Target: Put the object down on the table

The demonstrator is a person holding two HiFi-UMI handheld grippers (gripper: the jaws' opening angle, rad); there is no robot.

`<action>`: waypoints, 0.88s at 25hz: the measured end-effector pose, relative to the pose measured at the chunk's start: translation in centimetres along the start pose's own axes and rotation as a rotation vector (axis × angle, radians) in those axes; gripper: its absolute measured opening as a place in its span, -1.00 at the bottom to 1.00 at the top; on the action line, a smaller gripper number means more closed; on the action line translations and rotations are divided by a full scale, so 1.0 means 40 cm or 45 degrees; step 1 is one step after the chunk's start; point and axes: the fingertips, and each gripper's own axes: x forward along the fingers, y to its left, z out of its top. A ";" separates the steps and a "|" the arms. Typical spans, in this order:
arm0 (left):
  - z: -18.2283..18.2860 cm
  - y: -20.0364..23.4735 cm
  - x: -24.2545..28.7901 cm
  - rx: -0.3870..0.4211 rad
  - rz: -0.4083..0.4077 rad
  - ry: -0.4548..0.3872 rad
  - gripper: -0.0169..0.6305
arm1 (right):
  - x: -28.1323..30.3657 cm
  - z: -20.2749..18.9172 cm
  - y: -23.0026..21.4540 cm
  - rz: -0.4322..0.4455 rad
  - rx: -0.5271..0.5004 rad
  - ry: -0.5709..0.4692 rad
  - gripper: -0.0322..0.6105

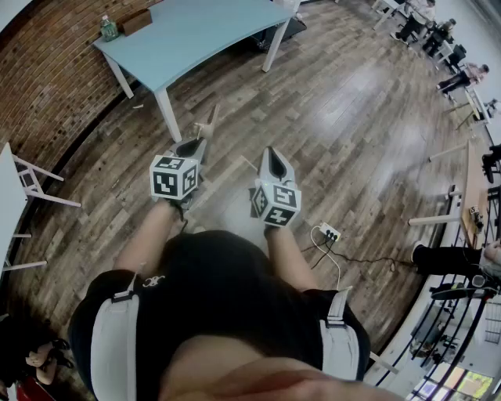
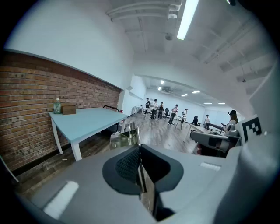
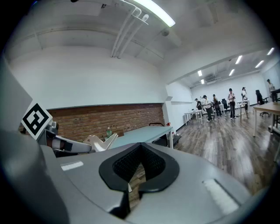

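My left tongs [image 1: 203, 141] pinch a pale object [image 1: 207, 124] above the wooden floor [image 1: 352, 117], short of the blue desk [image 1: 196, 35] at upper left; my right tongs [image 1: 269, 151] are closed, empty. Only the right gripper view shows the object's forked shape; the desk's near edge has open room.

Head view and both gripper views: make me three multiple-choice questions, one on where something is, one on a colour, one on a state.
1. Where does the green bottle stand?
A. on the wooden floor
B. on the light blue rectangular table by the red brick wall
C. in the right gripper

2. What colour is the table's top?
A. light blue
B. red
C. black

3. How is the left gripper?
A. wide open, empty
B. shut on a pale cream object
C. lying on the table

Answers: B, the bottle stands at the table's corner beside a brown box; A, the top shows light blue in every view; B, its jaws meet on the object.
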 end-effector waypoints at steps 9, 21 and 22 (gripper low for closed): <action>-0.006 0.038 0.007 0.000 0.015 0.024 -0.92 | 0.031 -0.014 0.025 0.009 -0.003 0.028 -0.86; 0.001 0.101 0.027 0.020 -0.023 0.042 -0.92 | 0.078 -0.009 0.074 -0.041 0.008 0.024 -0.86; 0.001 0.108 0.029 0.021 -0.030 0.045 -0.92 | 0.082 -0.011 0.081 -0.047 0.003 0.027 -0.86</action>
